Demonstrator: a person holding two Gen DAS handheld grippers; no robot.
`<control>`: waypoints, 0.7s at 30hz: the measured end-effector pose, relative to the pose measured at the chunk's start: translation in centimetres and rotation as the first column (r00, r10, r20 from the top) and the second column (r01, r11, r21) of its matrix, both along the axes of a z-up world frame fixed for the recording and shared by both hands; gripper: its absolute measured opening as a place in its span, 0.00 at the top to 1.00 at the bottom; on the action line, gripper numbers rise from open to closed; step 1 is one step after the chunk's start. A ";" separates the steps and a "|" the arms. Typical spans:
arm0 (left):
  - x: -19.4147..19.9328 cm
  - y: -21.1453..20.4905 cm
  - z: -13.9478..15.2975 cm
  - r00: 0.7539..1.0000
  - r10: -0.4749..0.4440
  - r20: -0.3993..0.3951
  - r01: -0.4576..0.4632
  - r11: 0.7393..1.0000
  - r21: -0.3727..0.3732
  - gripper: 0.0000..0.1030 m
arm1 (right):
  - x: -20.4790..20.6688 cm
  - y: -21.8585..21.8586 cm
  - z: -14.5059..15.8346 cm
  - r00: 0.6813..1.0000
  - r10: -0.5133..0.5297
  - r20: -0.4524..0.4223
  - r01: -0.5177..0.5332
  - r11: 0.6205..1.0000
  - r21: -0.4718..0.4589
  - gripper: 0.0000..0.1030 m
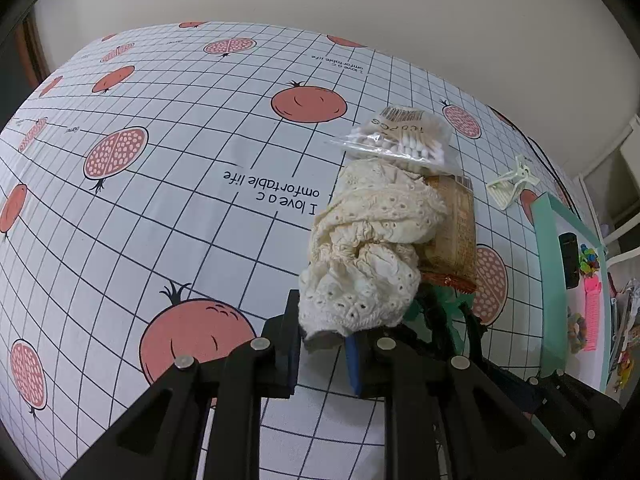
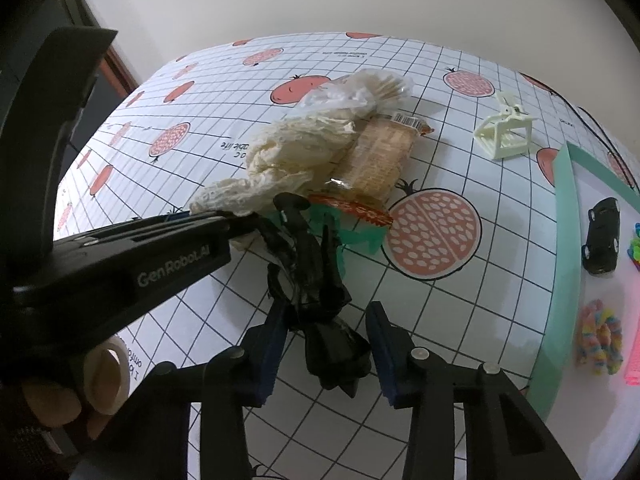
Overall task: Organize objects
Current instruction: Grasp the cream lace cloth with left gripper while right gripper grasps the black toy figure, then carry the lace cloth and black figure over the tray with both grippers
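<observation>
**Black grippers with blue pads**

The left gripper is a matte black plastic linkage, with round silver pins at its joints and blue pads lining its fingers. The right gripper has the same build. Seen from the right wrist at 9 o'clock, the left gripper's body carries pale "Gen Robot.AI" lettering.

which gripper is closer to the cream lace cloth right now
Left. The left gripper is shut on the cloth's near end; the right gripper sits apart, around a black bag.
</observation>
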State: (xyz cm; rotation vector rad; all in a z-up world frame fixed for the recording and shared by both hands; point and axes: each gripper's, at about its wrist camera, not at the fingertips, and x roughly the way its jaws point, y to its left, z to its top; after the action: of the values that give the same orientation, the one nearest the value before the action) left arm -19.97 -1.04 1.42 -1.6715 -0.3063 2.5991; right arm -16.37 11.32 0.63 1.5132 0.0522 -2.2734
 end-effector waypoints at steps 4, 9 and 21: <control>0.0 0.2 0.0 1.000 0.004 0.000 -0.004 1.000 0.006 0.81 | 0.2 0.0 0.1 1.000 0.017 -0.001 -0.017 1.000 0.002 0.69; 0.0 -0.3 0.1 1.000 0.005 0.001 -0.005 1.000 0.012 0.81 | 0.3 0.4 0.5 1.000 0.015 -0.016 -0.015 1.000 -0.010 0.69; 0.5 -1.0 0.3 1.000 0.021 0.007 -0.021 1.000 0.018 0.85 | 0.5 1.3 2.7 0.995 -0.021 -0.098 0.011 0.996 -0.094 0.69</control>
State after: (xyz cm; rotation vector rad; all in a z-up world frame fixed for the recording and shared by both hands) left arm -19.51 -2.00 1.76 -1.6804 -0.3483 2.5983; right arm -15.91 12.64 3.36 1.3581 -0.0370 -2.3287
